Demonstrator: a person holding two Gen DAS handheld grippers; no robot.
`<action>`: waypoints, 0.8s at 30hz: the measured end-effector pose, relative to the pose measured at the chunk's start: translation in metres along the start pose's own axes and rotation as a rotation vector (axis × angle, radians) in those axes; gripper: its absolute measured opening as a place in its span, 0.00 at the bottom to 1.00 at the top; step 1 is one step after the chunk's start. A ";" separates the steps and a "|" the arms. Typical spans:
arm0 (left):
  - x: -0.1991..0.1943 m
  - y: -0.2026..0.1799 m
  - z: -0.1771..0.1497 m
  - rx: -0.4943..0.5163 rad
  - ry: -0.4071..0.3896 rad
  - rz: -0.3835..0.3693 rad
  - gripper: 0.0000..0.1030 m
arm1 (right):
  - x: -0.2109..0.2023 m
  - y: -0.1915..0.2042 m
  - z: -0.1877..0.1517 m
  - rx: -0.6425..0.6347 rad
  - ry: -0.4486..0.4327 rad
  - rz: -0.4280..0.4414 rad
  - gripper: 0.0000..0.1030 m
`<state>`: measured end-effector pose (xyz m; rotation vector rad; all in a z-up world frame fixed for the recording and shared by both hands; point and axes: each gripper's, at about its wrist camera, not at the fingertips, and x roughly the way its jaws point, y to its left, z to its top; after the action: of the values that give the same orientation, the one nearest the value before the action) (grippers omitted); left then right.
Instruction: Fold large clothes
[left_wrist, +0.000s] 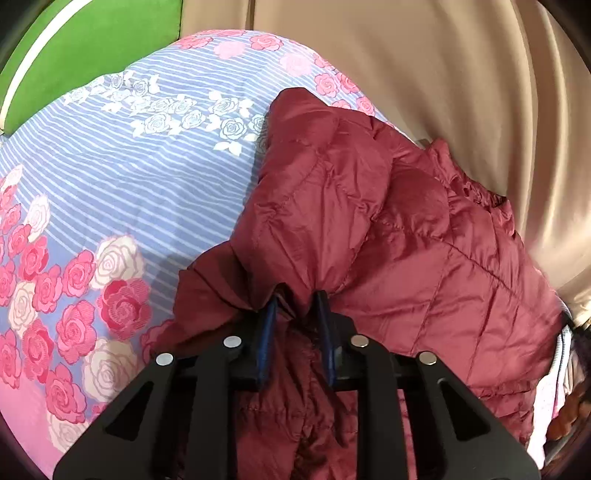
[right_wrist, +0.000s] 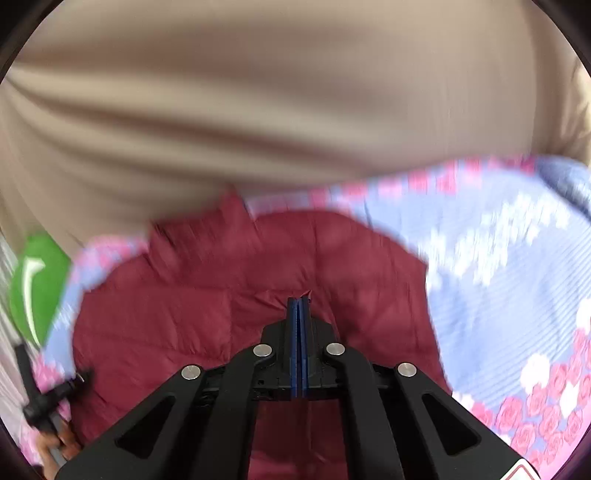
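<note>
A maroon quilted puffer jacket (left_wrist: 388, 229) lies bunched on a bed covered by a floral sheet (left_wrist: 122, 192), blue-striped with pink and white roses. It sits toward the bed edge that runs beside the beige curtain (left_wrist: 424, 81), with a green cushion (left_wrist: 92, 48) at the far corner.

The left tongs (left_wrist: 297, 306) have a gathered fold of the jacket between their blue pads. The jaws stand slightly apart around that bunch, and the fabric puckers where it passes between them, so they look to be pinching it, though how firmly I cannot tell. The right tongs (right_wrist: 300, 306) are pressed together, pads flush, with at most a sliver of maroon fabric showing at their tip; this view is blurred, so whether anything is truly caught there is unclear.

In handling, the jacket should be light but bulky: puffy filling that springs back, and a smooth, shiny shell likely to slip from a shallow pinch. It is soft throughout and will sag and trap air when lifted. The better holds are probably stitched seams, hem or collar edge, where the layers are thin and firm, not a puffed panel. A deep bite on an edge should resist sliding, and pressing the folds down would help them stay.
</note>
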<state>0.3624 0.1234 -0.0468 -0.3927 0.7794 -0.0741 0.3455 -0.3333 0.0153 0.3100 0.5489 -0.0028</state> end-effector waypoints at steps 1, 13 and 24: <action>0.001 -0.001 -0.003 0.002 -0.003 0.005 0.21 | 0.003 -0.001 0.000 -0.007 -0.016 -0.031 0.00; -0.013 0.011 -0.009 -0.036 -0.066 -0.021 0.45 | -0.002 -0.042 -0.041 0.101 0.083 -0.065 0.27; -0.051 0.017 -0.048 -0.036 -0.070 -0.033 0.57 | -0.030 -0.042 -0.126 -0.035 0.238 -0.173 0.27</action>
<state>0.2911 0.1348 -0.0495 -0.4398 0.7063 -0.0768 0.2518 -0.3389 -0.0835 0.2289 0.8097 -0.1246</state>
